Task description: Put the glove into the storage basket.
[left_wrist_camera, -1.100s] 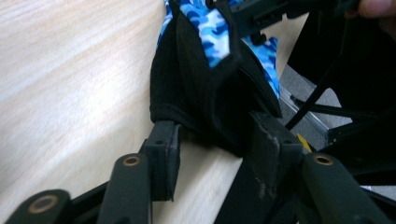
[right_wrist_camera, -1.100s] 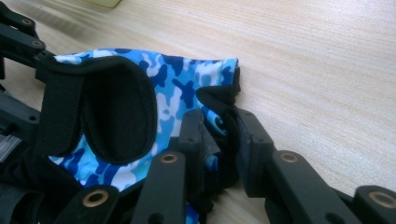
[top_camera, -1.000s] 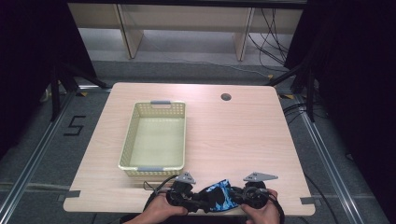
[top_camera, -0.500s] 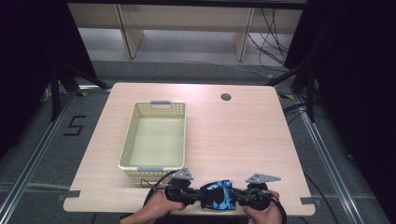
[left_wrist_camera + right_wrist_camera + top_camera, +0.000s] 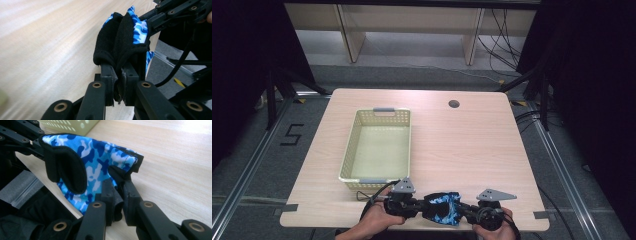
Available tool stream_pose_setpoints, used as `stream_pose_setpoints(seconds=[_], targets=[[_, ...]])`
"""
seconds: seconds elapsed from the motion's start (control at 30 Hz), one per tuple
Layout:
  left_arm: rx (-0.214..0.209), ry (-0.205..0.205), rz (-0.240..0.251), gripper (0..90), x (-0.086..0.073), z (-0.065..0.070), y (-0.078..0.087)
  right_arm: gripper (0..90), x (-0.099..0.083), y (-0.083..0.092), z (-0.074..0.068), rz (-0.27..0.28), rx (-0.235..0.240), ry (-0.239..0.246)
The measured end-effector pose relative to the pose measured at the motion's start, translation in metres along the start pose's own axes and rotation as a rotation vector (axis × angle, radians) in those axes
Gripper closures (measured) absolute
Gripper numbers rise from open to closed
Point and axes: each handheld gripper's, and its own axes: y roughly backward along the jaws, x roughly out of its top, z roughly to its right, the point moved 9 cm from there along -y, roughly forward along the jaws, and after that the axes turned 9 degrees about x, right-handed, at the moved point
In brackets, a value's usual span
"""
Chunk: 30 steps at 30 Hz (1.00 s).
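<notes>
Glove point(image 5: 443, 208) was clamped between left gripper point(image 5: 416, 206) and right gripper point(image 5: 468, 212) at the table's point(image 5: 472, 145) near edge; transfer into the basket point(image 5: 377, 146) seemed called for next.

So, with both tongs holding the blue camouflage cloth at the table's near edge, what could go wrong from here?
1. The cloth piece hangs over the near edge of the table; if one grip slips, it may fall to the floor.
2. The left tongs pinch only a thin black hem, so that grip may slide off.
3. Both tongs, the right tongs included, pinch opposite ends; pulling apart could strain the fabric.
4. The basket is close to the left hand; it could be bumped.
</notes>
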Motion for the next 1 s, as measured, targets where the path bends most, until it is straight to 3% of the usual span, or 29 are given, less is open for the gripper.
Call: stream_pose_setpoints(seconds=[0.03,0.07,0.13,0.17,0.2,0.23,0.27,0.3,0.33,0.37,0.5,0.53,0.6,0.63,0.7,0.73,0.8,0.83,0.87,0.9,0.93,0.97,1.0], targets=[[0.000,0.000,0.000,82.3,0.000,0.000,0.000,81.9,0.002,0.001,0.002,0.004,0.001,0.036],[-0.011,0.014,0.013,82.2,0.002,0.002,0.001,81.9,0.003,0.001,0.000,0.012,0.015,0.033],[-0.016,0.026,0.017,82.1,0.003,0.002,0.003,81.9,0.005,0.003,0.000,0.020,-0.001,0.045],[-0.005,0.010,0.006,82.1,0.002,0.000,0.005,81.9,0.006,0.004,-0.002,0.027,-0.002,0.046],[-0.010,0.038,0.024,82.1,0.004,0.002,0.006,81.9,0.007,0.005,-0.002,0.027,0.000,0.060],[-0.008,0.020,0.023,82.1,0.004,0.001,0.008,81.9,0.008,0.005,-0.006,0.028,-0.008,0.038],[-0.007,0.032,0.027,82.1,0.005,0.002,0.010,81.9,0.010,0.005,-0.008,0.039,0.009,0.053],[-0.007,0.004,0.028,82.1,0.006,-0.001,0.013,81.9,0.010,0.006,-0.011,0.029,0.001,0.029],[-0.012,0.037,0.036,82.1,0.007,0.001,0.014,81.9,0.013,0.006,-0.010,0.038,0.002,0.071],[-0.009,0.033,0.036,82.1,0.007,0.001,0.017,81.9,0.012,0.007,-0.014,0.033,0.002,0.032],[-0.008,0.018,0.045,82.0,0.007,-0.001,0.023,81.9,0.019,0.004,-0.016,0.061,0.014,0.093],[-0.010,0.025,0.044,81.9,0.007,-0.001,0.024,81.9,0.018,0.004,-0.020,0.046,0.026,0.055],[-0.005,0.040,0.048,81.9,0.007,-0.003,0.026,81.9,0.021,0.005,-0.018,0.043,0.005,0.103],[-0.014,0.033,0.049,81.9,0.007,-0.005,0.027,81.9,0.022,0.003,-0.021,0.041,0.030,0.087],[-0.006,0.035,0.050,81.8,0.008,-0.007,0.030,81.9,0.023,0.003,-0.025,0.035,0.027,0.063],[-0.009,0.044,0.057,81.8,0.009,-0.006,0.030,81.9,0.027,0.002,-0.023,0.057,0.015,0.107],[-0.008,0.025,0.051,81.8,0.010,-0.008,0.034,81.9,0.027,0.002,-0.027,0.039,0.022,0.073],[-0.005,0.028,0.055,81.7,0.011,-0.008,0.034,81.9,0.031,0.000,-0.025,0.065,0.025,0.105],[0.000,0.020,0.056,81.6,0.013,-0.009,0.035,81.9,0.030,0.001,-0.028,0.043,0.027,0.071],[-0.001,0.030,0.061,81.6,0.014,-0.008,0.036,81.9,0.033,0.001,-0.024,0.046,0.016,0.125],[0.002,0.015,0.057,81.6,0.015,-0.009,0.037,81.9,0.032,0.001,-0.028,0.043,0.024,0.077],[0.008,0.036,0.057,81.7,0.016,-0.008,0.039,81.9,0.035,0.000,-0.025,0.053,0.022,0.110],[0.006,0.014,0.057,81.7,0.017,-0.009,0.040,81.9,0.037,0.001,-0.026,0.057,0.022,0.116]])
